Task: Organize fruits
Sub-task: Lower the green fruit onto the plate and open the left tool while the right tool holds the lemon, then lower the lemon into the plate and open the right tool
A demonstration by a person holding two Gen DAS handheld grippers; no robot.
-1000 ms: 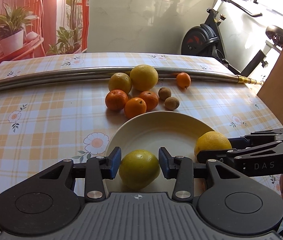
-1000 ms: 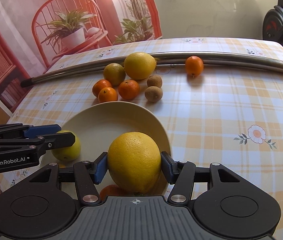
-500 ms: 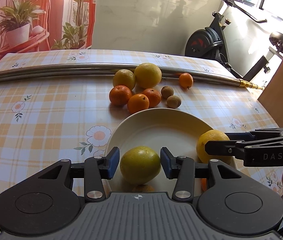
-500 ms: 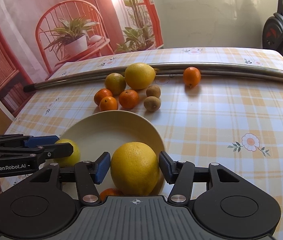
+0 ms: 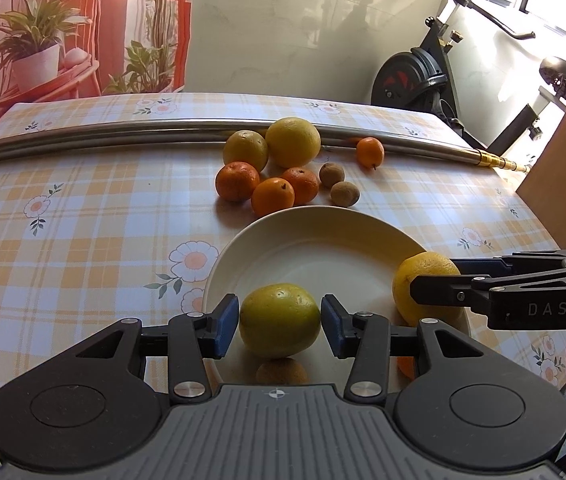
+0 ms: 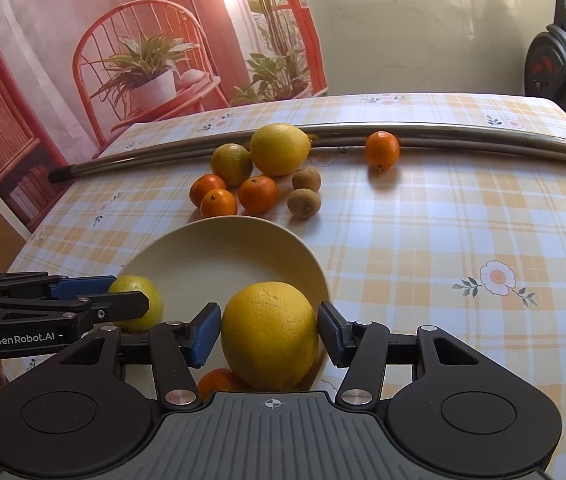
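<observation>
over plate (image 5: 315, 224): green citrus (image 5: 279, 320) between left tool (image 5: 280, 323) pads, gaps visible.

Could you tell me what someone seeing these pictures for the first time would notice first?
Most striking are the two citrus fruits framed between gripper fingers at the near side of the cream plate: a greenish-yellow fruit in the left gripper and a larger yellow fruit in the right gripper. Next comes the loose cluster of oranges and other fruit beyond the plate, before a long metal rail.

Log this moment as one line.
left gripper: open around lime | right gripper: open around lemon | both over plate
</observation>
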